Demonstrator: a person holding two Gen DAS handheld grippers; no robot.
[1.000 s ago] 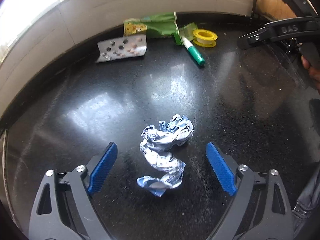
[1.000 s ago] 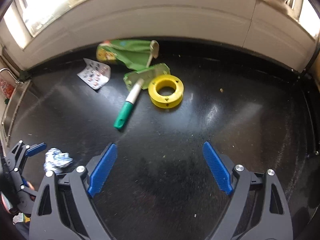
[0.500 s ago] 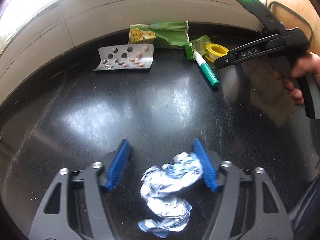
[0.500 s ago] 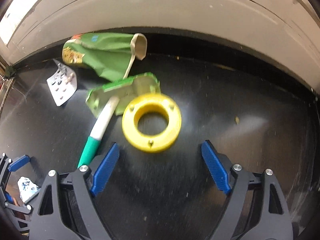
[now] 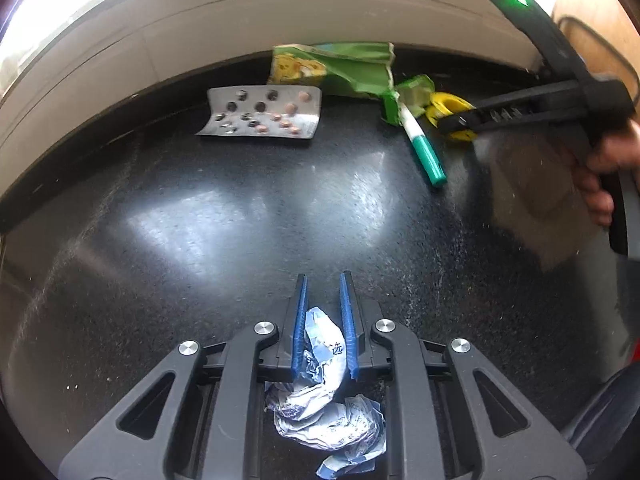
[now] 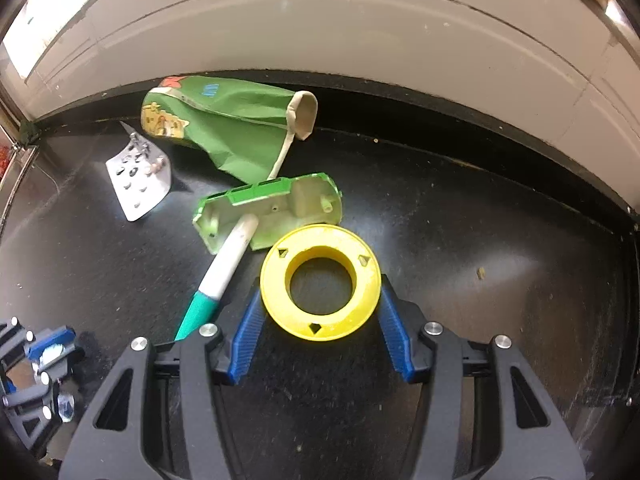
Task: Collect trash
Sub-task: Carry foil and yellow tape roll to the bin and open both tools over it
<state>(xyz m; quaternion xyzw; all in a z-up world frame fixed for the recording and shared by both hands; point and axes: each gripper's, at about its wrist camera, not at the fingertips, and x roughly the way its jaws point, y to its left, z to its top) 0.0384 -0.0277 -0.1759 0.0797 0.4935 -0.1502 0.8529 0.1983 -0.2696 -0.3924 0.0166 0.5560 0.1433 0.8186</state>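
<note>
Left gripper (image 5: pixel 323 316) clenched on crumpled white-blue paper wrapper (image 5: pixel 324 392), near-left of yellow plastic ring (image 6: pixel 320 282) on black countertop (image 5: pixel 200 216). Right gripper (image 6: pixel 320 328) straddled ring, blue pads (image 6: pixel 394 336) at rim; grip uncertain.

The counter (image 5: pixel 240 220) is a glossy black stone-type slab with fine pale speckles, and it's got big washed-out glare patches across the middle plus some light scuffing and dusty streaks toward the right side. Behind it runs a pale, off-white wall (image 5: pixel 280 12) with thin seam lines like large tiles, meeting the counter at a dark strip along the back edge, and bright daylight blows out the upper left corner. Off to the far right there's a brown wooden panel (image 5: pixel 600 28) with a thin dark cable (image 5: pixel 580 19) looping across it, and the right wrist view catches a bit of metal edging (image 6: pixel 16 168) at the counter's left end, too cropped to say what it is.
</note>
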